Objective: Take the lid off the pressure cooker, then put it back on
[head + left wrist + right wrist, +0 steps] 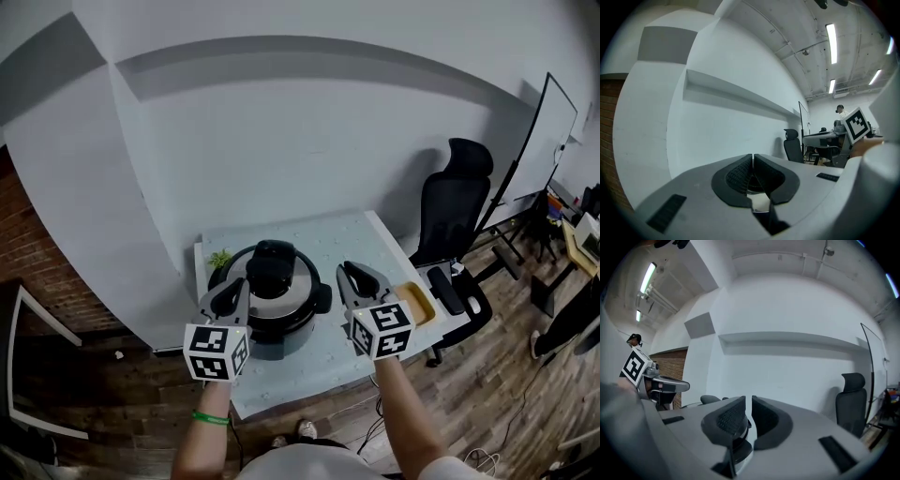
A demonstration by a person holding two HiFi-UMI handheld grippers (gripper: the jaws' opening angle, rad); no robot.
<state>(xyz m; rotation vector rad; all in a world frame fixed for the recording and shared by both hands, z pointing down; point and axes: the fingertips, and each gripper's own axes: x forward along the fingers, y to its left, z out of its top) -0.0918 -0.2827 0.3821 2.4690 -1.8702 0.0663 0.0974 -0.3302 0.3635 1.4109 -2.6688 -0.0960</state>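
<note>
Lid (271,278) sits on the pressure cooker (281,330).
Left gripper (232,292) and right gripper (354,274) hover either side of it, jaws together, empty; kept closed, they could glance off the lid.

Left gripper (232,289), right gripper (352,274) side by side, jaws closed.

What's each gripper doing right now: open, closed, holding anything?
Left gripper: closed, jaw tips touching, holding nothing.
Right gripper: closed but for a thin slit between the jaws, holding nothing.
</note>
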